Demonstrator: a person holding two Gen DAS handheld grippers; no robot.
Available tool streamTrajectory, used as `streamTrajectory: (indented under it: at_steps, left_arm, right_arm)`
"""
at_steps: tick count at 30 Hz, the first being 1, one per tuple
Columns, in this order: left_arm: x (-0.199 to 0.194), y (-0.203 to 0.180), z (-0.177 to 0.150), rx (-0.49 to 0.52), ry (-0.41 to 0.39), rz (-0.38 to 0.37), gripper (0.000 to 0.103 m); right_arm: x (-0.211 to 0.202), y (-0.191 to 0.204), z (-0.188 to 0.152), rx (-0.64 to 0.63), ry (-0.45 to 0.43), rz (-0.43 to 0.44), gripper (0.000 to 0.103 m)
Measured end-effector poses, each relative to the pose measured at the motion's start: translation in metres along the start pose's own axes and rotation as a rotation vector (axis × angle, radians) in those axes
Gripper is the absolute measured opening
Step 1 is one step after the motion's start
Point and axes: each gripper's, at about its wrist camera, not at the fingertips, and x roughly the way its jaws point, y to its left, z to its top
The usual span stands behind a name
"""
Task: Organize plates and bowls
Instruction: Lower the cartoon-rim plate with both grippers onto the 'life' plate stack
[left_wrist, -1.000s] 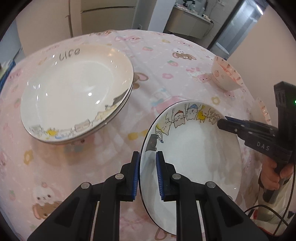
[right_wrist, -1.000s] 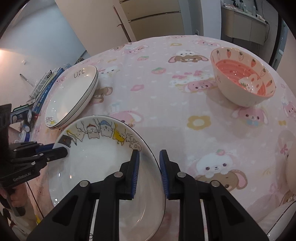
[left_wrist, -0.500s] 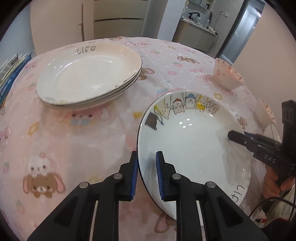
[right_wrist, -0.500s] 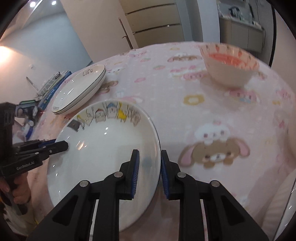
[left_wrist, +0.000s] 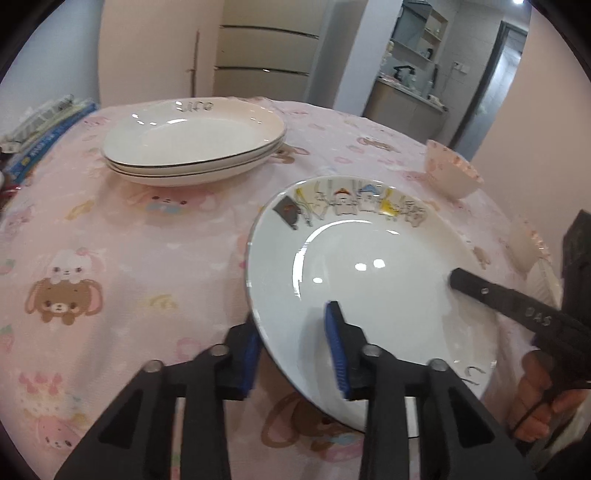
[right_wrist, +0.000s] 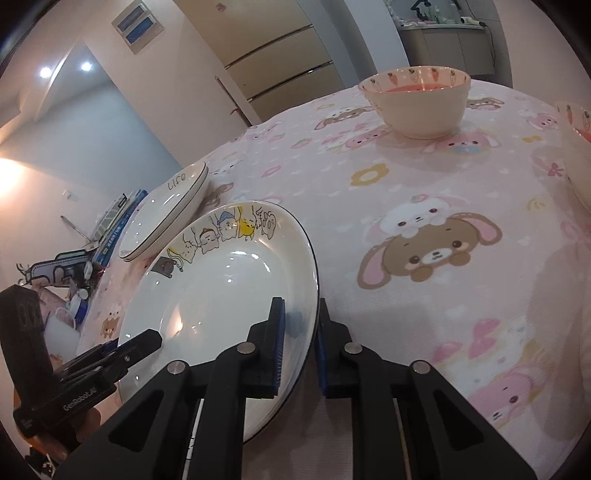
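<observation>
Right wrist view: glossy cartoon-rimmed white plate (right_wrist: 221, 288)

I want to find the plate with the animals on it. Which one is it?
Look at the round table with the pink bunny-and-bear tablecloth. Near its front edge lies a shallow white ceramic plate, with a tool at each side. Unlike the stack of plain white plates marked "Life" behind it, this one has a row of little cartoon animals along its far rim.
</observation>
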Motion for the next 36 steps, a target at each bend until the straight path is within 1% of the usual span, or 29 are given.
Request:
streamTrajectory:
  at_steps: [2,4,7,14,17,24,28,34,36]
  left_arm:
    - [-0.001,0.001,0.001,0.004,0.012,0.000,0.031]
    - [-0.001,0.003,0.003,-0.020,0.020,-0.002,0.028]
    - [-0.003,0.006,0.003,-0.040,0.023,-0.009,0.027]
    - [-0.024,0.000,0.009,-0.036,-0.001,0.009,0.027]
    - [-0.031,0.002,0.011,-0.052,-0.009,0.010,0.027]
    - [-0.055,0.012,0.028,-0.074,-0.061,-0.010,0.027]
    - [-0.066,0.016,0.039,-0.085,-0.105,-0.005,0.027]
    - [-0.077,0.022,0.056,-0.081,-0.153,0.021,0.027]
    - [-0.079,0.026,0.061,-0.082,-0.166,0.032,0.027]
  right_arm:
    - [0.000,0.000,0.000,0.001,0.000,0.003,0.014]
    - [-0.001,0.000,0.000,0.006,0.000,-0.005,0.014]
    - [-0.002,0.002,0.002,-0.004,0.008,-0.020,0.014]
    - [-0.011,0.008,0.012,-0.012,0.001,-0.015,0.014]
    - [-0.017,0.016,0.015,-0.052,-0.013,-0.024,0.014]
    - [-0.032,0.042,0.036,-0.144,-0.061,-0.020,0.014]
    - [-0.038,0.059,0.050,-0.195,-0.100,-0.010,0.014]
    - [-0.033,0.071,0.068,-0.185,-0.097,0.031,0.014]
    - [-0.030,0.079,0.074,-0.199,-0.100,0.036,0.015]
